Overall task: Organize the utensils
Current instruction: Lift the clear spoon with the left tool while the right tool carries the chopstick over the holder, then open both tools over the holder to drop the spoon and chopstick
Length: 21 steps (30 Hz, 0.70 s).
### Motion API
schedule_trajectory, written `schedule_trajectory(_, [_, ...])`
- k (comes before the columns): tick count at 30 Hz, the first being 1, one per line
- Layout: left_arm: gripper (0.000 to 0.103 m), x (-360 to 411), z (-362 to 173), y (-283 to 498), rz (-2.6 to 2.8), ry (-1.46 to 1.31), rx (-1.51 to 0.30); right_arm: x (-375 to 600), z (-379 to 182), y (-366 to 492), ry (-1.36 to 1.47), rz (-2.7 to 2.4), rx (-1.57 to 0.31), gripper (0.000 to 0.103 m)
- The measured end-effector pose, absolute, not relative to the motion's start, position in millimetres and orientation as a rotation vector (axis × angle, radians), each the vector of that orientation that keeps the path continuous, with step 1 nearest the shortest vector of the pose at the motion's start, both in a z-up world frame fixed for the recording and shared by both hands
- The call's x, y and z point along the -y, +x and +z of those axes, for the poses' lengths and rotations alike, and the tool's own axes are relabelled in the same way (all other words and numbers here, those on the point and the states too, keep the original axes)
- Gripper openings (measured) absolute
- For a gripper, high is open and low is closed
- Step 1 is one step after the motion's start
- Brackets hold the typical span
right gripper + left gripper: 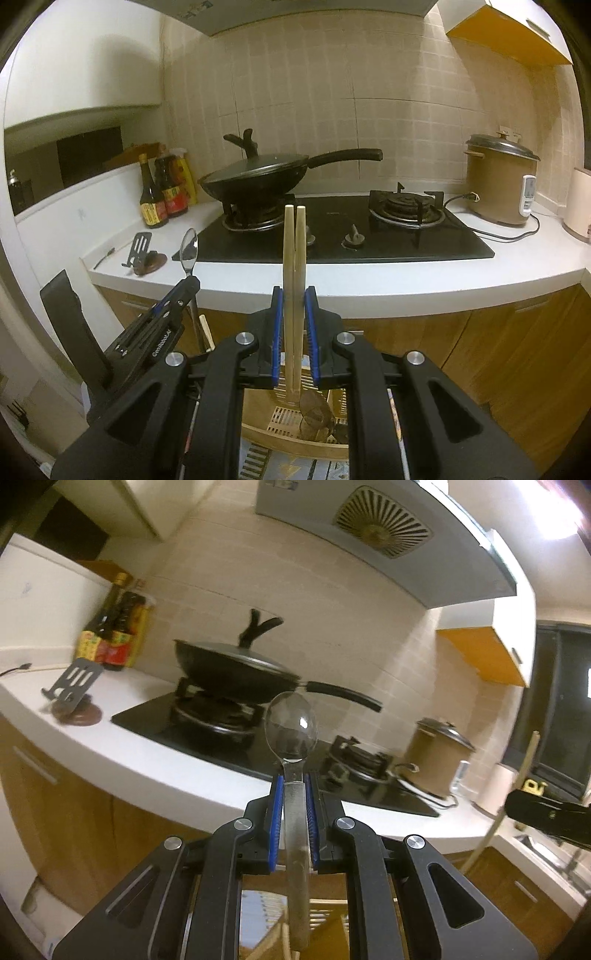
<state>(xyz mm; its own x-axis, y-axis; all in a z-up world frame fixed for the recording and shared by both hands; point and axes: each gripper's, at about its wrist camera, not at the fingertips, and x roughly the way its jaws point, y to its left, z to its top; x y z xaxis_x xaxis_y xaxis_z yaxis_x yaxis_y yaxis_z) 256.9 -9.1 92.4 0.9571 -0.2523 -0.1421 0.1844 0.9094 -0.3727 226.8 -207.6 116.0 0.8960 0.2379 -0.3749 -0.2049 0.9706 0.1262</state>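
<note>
My left gripper point(295, 780) is shut on a metal spoon point(291, 723), bowl pointing up, handle hanging down between the blue pads. It also shows in the right wrist view point(192, 282) with the spoon point(189, 248) above it, left of my right gripper. My right gripper point(294, 292) is shut on a pair of wooden chopsticks point(294, 251), held upright in front of the counter edge. The chopsticks point(517, 786) and the right gripper's body show at the right edge of the left wrist view. A slotted wooden tray point(284, 417) lies below both grippers.
A white counter point(369, 280) carries a black gas hob point(332, 236) with a lidded wok point(258, 173), sauce bottles point(162, 192), a slotted spatula on a rest point(142, 253) and a rice cooker point(498, 177). Wooden cabinet doors point(498, 350) stand below. A range hood point(388, 528) hangs above.
</note>
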Motion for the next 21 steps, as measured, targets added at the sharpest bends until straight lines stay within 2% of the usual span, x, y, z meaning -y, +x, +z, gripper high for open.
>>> schedule_trajectory(21, [0.012, 42.8, 72.5, 214.6, -0.080, -0.105, -0.015, 196.2, 87.7, 224.9, 0.032, 0.236, -0.447, 0.010])
